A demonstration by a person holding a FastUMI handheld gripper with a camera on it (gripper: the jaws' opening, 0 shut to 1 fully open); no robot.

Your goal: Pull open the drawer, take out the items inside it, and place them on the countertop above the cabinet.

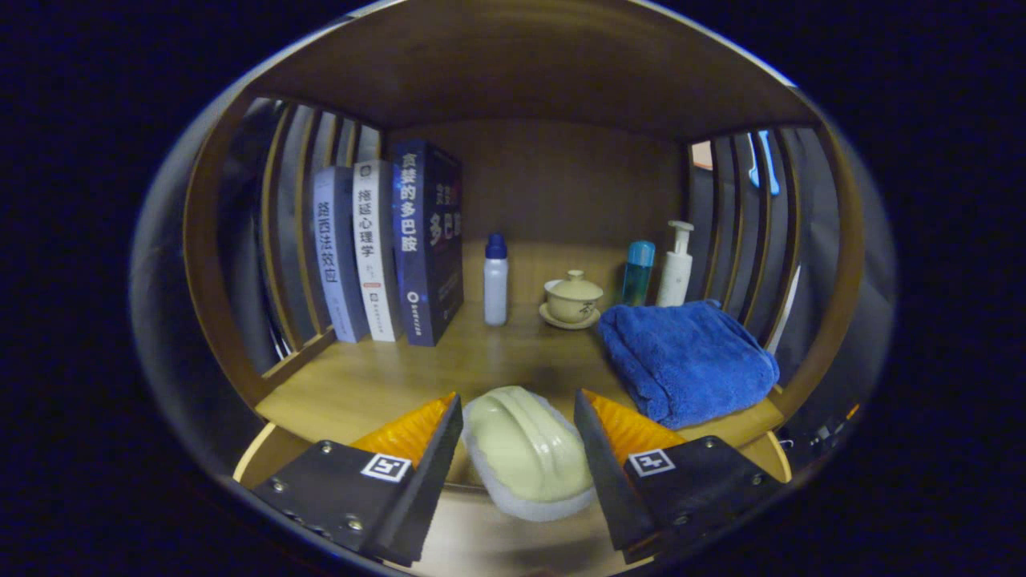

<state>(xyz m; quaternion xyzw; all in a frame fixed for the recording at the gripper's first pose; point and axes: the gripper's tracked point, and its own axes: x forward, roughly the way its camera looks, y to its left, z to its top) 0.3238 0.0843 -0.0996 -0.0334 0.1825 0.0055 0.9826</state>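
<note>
A pale green, glossy object on a white pad, like a handled sponge, sits between my two fingers. My gripper is shut on it, with one finger against each of its sides. I hold it at the front edge of the wooden countertop, low over the wood. Whether it rests on the surface cannot be told. The countertop lies inside a wooden shelf bay with slatted side walls.
Three upright books stand at the back left. A white bottle with a blue cap, a lidded cup on a saucer, a teal bottle and a white pump bottle stand at the back. A folded blue towel lies just right of my fingers.
</note>
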